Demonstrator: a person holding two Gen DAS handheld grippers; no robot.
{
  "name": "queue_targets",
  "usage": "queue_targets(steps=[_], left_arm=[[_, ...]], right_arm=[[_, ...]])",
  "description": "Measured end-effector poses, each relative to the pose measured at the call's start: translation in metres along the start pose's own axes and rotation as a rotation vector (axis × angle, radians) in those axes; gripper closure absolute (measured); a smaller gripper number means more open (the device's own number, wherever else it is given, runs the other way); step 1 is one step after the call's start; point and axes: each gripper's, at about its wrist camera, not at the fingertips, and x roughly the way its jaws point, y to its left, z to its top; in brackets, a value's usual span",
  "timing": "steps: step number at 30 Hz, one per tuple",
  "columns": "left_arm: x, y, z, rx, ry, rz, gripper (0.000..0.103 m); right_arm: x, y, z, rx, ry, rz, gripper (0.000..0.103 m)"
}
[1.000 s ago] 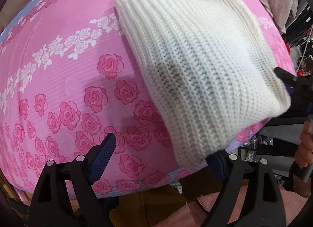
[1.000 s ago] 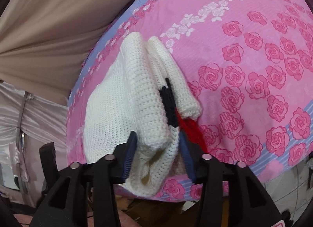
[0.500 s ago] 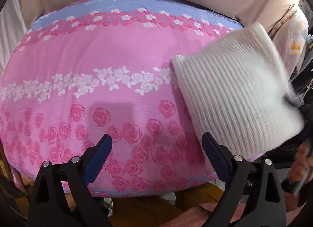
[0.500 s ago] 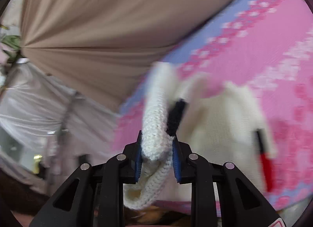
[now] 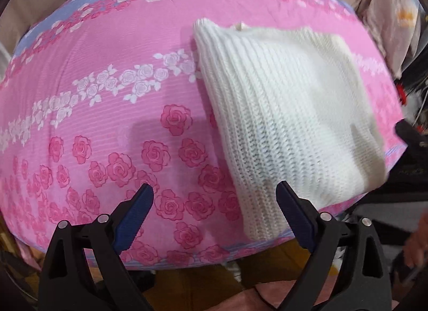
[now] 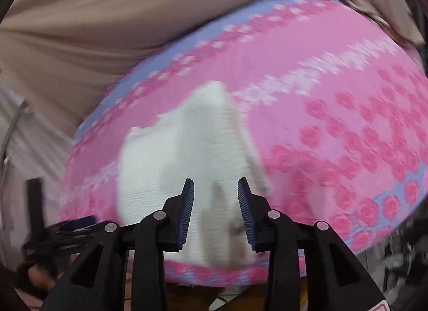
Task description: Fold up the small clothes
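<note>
A folded white knitted garment lies flat on the pink rose-print sheet, toward the right near corner. My left gripper hovers above the sheet beside the garment's near left edge, jaws wide open with nothing between them. In the blurred right wrist view the same white garment lies below my right gripper. Its jaws are opening and stand apart above the knit, with no fabric pinched between the blue pads.
The sheet-covered surface ends in a lilac border at the near edge. Beige fabric hangs behind it. A person's hand shows at the lower right, and cluttered items sit off the right side.
My right gripper held the garment's folded edge lifted, then let it go; the knit now lies flat. The left gripper's view shifted back toward the garment.
</note>
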Motion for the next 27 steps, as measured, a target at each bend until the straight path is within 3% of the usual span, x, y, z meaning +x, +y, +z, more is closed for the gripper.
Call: queue_targets(steps=[2, 4, 7, 9, 13, 15, 18, 20, 21, 24, 25, 27], left_arm=[[0.003, 0.001, 0.0, 0.002, 0.008, 0.035, 0.013], [0.002, 0.012, 0.0, -0.037, 0.001, 0.023, 0.013], [-0.004, 0.032, 0.002, -0.088, -0.015, 0.022, 0.013], [-0.007, 0.038, 0.004, -0.097, -0.017, 0.021, 0.013], [-0.015, 0.029, 0.013, -0.082, -0.055, -0.014, 0.013], [-0.009, 0.015, 0.018, -0.048, -0.043, -0.019, 0.013], [-0.002, -0.007, 0.024, 0.02, -0.048, -0.003, 0.013], [0.006, -0.016, 0.028, 0.04, -0.047, 0.019, 0.013], [0.012, -0.019, 0.029, 0.041, -0.037, 0.028, 0.013], [0.024, -0.021, 0.032, 0.035, -0.018, 0.039, 0.011], [0.027, -0.021, 0.032, 0.029, -0.014, 0.036, 0.011], [0.031, -0.02, 0.033, 0.013, -0.008, 0.033, 0.01]], right_arm=[[0.018, 0.03, -0.006, -0.055, 0.047, 0.073, 0.069], [0.055, 0.055, -0.018, -0.134, 0.131, 0.094, 0.07], [0.129, 0.057, -0.04, -0.241, 0.279, -0.042, 0.076], [0.129, 0.066, -0.04, -0.273, 0.264, -0.053, 0.078], [0.086, 0.061, -0.023, -0.225, 0.186, -0.022, 0.079], [0.075, 0.043, -0.016, -0.183, 0.161, -0.104, 0.078], [0.051, 0.014, 0.013, -0.092, 0.064, -0.127, 0.074], [0.043, -0.006, 0.036, -0.042, 0.018, -0.148, 0.056], [0.043, -0.016, 0.047, -0.022, -0.007, -0.155, 0.054], [0.07, -0.029, 0.079, -0.008, 0.021, -0.166, 0.053], [0.083, -0.03, 0.089, -0.012, 0.044, -0.151, 0.055], [0.103, -0.023, 0.101, -0.023, 0.084, -0.111, 0.09]])
